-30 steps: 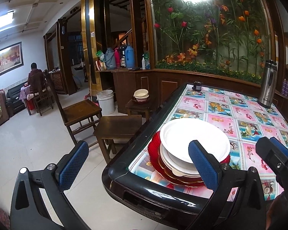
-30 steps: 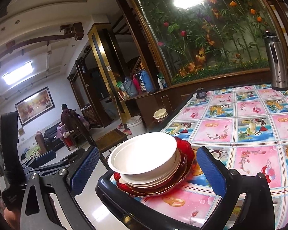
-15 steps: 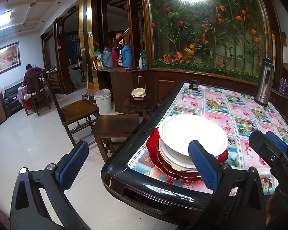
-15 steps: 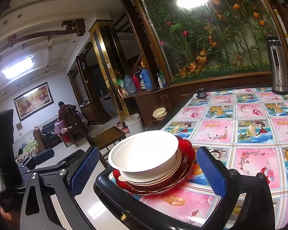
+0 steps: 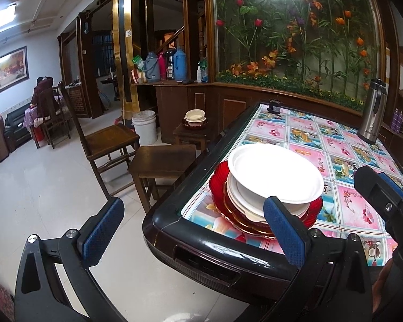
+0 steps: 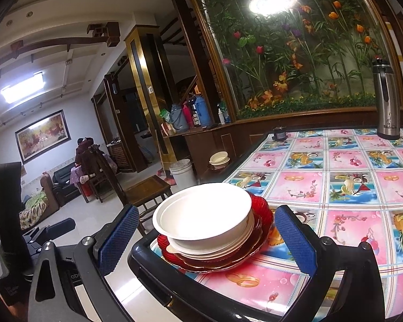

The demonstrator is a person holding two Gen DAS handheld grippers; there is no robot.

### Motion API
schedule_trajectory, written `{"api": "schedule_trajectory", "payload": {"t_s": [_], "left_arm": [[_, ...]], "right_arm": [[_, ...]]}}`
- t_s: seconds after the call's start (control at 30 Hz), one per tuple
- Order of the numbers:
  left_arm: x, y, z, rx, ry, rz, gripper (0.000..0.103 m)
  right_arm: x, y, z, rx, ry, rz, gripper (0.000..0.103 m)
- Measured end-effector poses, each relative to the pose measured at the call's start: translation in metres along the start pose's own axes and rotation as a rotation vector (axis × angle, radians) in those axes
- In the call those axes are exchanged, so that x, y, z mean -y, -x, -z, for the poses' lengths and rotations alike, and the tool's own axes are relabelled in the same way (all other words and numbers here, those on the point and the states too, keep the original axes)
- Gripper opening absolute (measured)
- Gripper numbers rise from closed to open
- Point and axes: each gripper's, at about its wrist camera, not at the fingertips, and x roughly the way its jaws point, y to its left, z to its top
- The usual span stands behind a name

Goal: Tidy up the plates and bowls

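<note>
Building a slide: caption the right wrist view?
Open right gripper faces a white bowl stacked on plates atop a red plate.

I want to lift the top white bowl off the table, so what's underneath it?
Under the white bowl sit a few white plates, then an amber glass dish and a red glass plate on the table. Only their rims show; the exact count is hidden.

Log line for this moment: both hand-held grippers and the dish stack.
left hand-held gripper: open, empty | right hand-held gripper: open, empty | white bowl: atop plate stack, table corner
</note>
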Motion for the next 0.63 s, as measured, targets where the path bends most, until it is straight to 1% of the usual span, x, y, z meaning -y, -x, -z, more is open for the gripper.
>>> {"api": "schedule_trajectory", "payload": {"t_s": [0.17,0.43,0.63], "left_arm": [[-0.004,-0.002,0.005,-0.023,0.003,0.000,0.103],[-0.008,-0.005,0.006,-0.033,0.004,-0.003,0.103],[-0.008,-0.007,0.007,-0.042,0.009,0.001,0.103]], "right_arm": [[-0.004,-0.003,0.002,-0.019,0.010,0.006,0.102],[-0.014,-0.007,0.003,-0.027,0.039,0.006,0.102],[-0.014,-0.011,0.003,-0.036,0.033,0.012,0.102]]}}
